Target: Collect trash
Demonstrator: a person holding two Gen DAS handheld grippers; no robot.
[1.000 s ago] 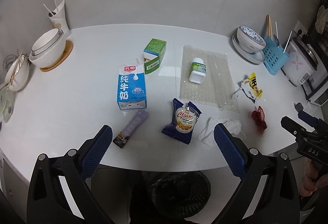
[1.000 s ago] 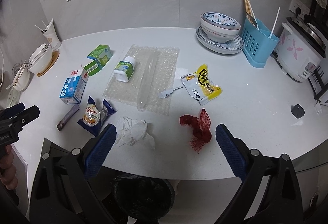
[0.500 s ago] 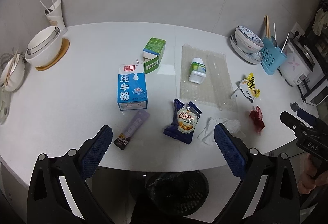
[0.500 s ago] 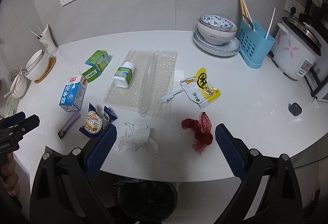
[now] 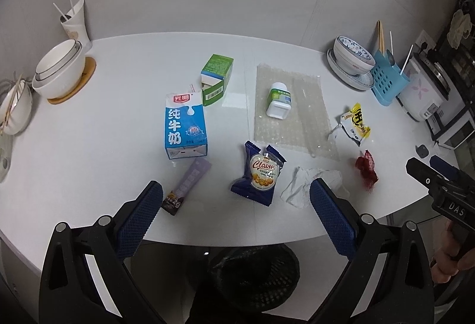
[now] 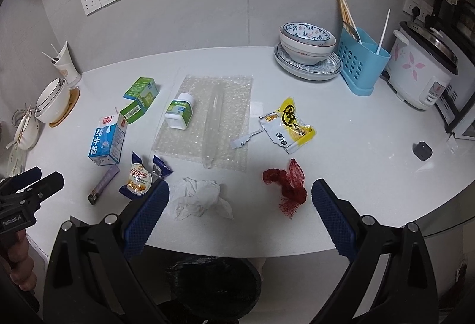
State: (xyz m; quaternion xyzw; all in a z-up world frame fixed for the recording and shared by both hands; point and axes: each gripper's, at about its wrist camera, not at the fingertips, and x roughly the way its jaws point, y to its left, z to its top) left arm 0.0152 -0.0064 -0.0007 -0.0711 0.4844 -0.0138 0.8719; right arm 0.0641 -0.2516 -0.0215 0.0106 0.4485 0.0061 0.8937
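Observation:
Trash lies scattered on a white counter point(image 5: 104, 128): a blue milk carton point(image 5: 185, 128), a green box point(image 5: 216, 75), a purple stick wrapper point(image 5: 187, 186), a blue cookie packet point(image 5: 261, 172), crumpled tissue point(image 5: 308, 183), a pill bottle point(image 5: 278, 100) on bubble wrap point(image 5: 299, 128), a yellow snack bag point(image 6: 287, 125) and red netting point(image 6: 286, 186). A black bin point(image 6: 213, 285) sits under the counter's front edge. My left gripper point(image 5: 236, 221) hangs open above the near edge, in front of the cookie packet. My right gripper point(image 6: 239, 223) is open too, holding nothing, with the tissue point(image 6: 202, 199) and netting between its fingers' line of sight.
Stacked bowls point(image 5: 59, 71) and a paper cup point(image 5: 74, 24) stand at the left. A patterned bowl on plates point(image 6: 308, 48), a blue utensil caddy point(image 6: 360, 63) and a rice cooker point(image 6: 421, 71) line the right. A small dark object point(image 6: 422, 150) lies near the right edge.
Both grippers have drawn back and risen a little, so the counter looks slightly farther. All the trash lies where it was.

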